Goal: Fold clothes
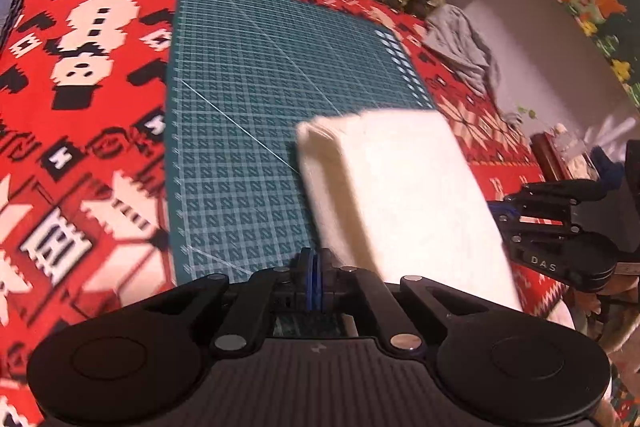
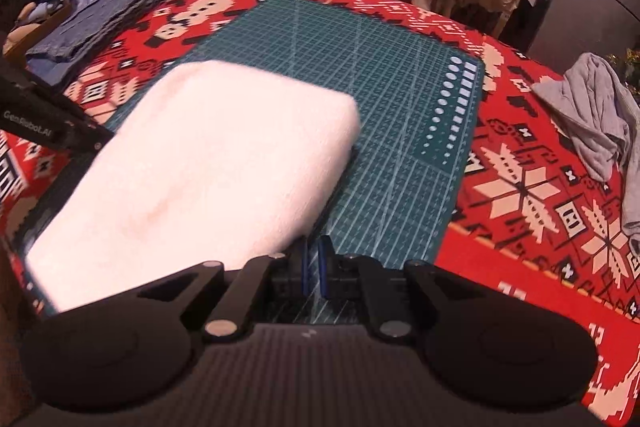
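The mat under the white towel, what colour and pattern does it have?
The mat is dark green with a pale grid of lines, best seen in the right wrist view.

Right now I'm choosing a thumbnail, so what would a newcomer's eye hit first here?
The folded white towel glares brightest, lying across the near left part of the green mat. Around the mat, the red tablecloth shouts with snowflakes and snowmen. A crumpled grey garment lies at its right edge, folded blue clothes at far left.
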The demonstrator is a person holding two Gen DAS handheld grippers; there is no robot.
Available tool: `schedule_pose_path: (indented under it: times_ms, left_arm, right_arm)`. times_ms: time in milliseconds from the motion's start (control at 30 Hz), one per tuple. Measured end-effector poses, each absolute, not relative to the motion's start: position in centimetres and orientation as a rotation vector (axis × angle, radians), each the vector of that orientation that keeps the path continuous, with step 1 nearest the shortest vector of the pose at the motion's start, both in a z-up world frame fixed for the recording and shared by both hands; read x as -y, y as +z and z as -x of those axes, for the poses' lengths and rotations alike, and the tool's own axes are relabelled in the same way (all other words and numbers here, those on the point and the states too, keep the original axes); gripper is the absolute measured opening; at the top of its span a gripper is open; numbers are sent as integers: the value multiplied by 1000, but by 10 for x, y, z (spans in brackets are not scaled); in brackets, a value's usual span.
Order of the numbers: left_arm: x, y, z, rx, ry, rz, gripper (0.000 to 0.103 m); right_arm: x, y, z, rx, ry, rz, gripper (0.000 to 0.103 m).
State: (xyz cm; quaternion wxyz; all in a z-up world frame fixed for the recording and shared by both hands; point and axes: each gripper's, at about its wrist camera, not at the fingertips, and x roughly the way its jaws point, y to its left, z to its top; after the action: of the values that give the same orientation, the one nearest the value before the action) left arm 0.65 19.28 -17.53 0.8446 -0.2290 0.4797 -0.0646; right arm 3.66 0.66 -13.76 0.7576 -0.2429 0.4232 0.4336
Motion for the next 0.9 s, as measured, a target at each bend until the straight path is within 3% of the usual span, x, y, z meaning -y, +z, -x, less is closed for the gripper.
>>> schedule_pose_path:
  times_ms: [367, 900]
  left_arm:
    - [-185, -173, -28, -1006, -125, 451, 0]
    - [-142, -167, 26, -1059, -233, 247, 0]
  right_arm:
    - [-18, -144, -60, -914, 916, 490, 8]
    - [23, -133, 13, -876, 1013, 580, 5]
